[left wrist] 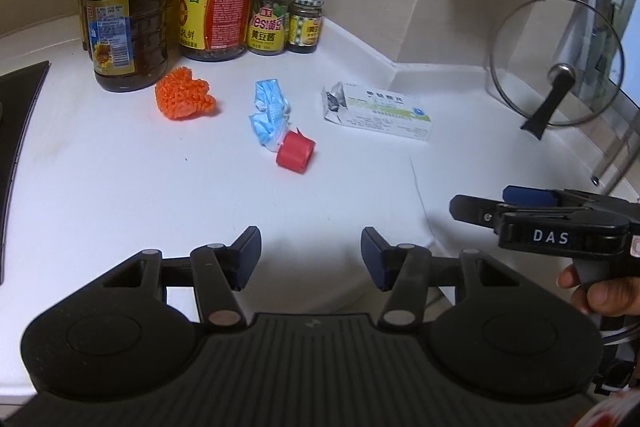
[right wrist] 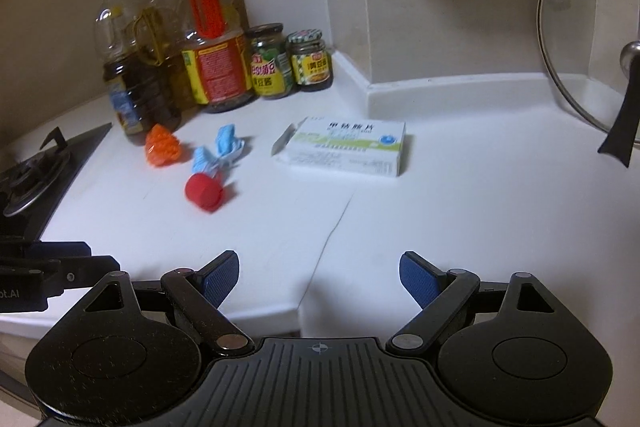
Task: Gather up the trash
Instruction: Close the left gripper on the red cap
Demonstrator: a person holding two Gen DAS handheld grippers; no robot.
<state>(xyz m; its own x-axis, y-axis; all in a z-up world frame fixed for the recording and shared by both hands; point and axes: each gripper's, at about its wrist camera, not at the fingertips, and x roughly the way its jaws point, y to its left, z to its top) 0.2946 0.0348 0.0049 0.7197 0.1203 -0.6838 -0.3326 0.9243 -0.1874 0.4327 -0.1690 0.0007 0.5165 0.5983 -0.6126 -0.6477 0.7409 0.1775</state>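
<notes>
Nearest, the left hand-held gripper (left wrist: 311, 259) and right hand-held gripper (right wrist: 319, 281) hover wide and empty over the white worktop (left wrist: 120, 187). Farther off lie a red cap (left wrist: 295, 157) touching a crumpled blue wrapper (left wrist: 269, 113), an orange scrubber (left wrist: 184, 94) to their left, and a torn medicine box (right wrist: 346, 149) to their right.

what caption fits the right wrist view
Open right gripper facing white medicine box, red plastic cap and crumpled blue wrapper on white counter.

glass lid (right wrist: 592, 43) cut off by right edge; red cap (right wrist: 204, 193) and blue wrapper (right wrist: 218, 151) motion-blurred.
</notes>
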